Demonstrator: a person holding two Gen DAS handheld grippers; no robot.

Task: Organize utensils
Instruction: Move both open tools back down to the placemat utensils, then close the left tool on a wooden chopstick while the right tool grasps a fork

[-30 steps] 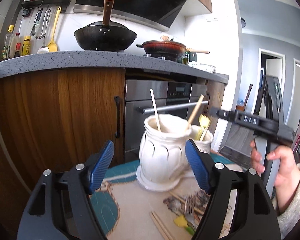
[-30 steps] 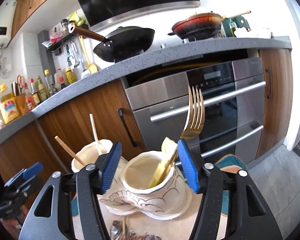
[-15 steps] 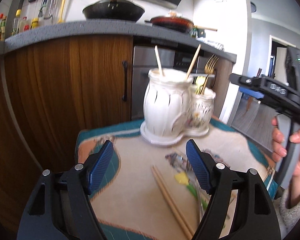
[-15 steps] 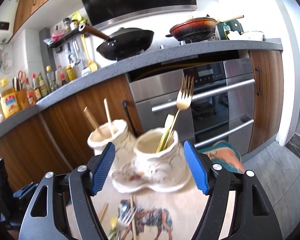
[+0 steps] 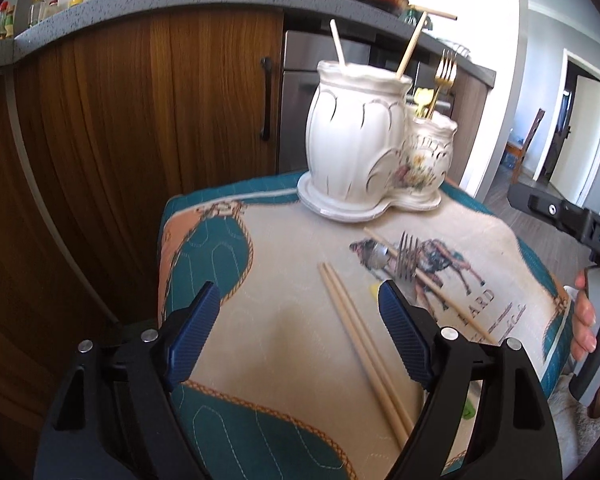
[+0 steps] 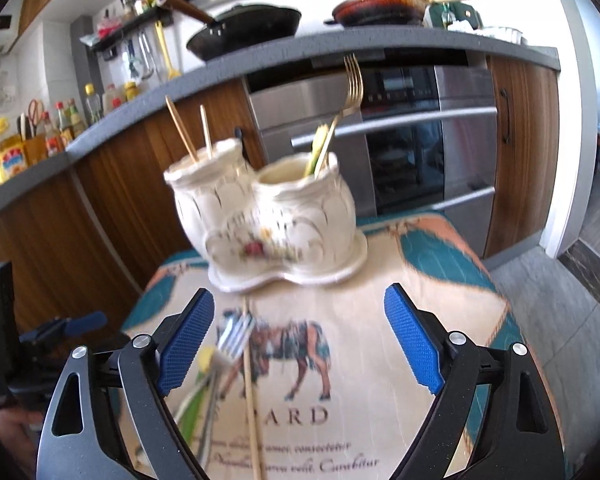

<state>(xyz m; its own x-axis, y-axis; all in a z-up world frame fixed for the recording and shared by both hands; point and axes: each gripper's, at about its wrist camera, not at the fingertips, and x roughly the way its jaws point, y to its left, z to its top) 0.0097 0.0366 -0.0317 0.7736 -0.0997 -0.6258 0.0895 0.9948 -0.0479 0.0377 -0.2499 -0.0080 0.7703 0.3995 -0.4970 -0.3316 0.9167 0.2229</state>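
Both claws have been lowered toward the worktop (image 5: 284, 360), jaws opening, nothing held. Two chopsticks (image 5: 360, 328) lie mid-worktop under the left claw (image 5: 298, 340); they should be pinched together. Right claw (image 6: 300, 344) is empty.

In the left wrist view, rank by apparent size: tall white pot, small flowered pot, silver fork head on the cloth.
1. tall white pot
2. small flowered pot, farther back, so true gap unsure
3. silver fork head
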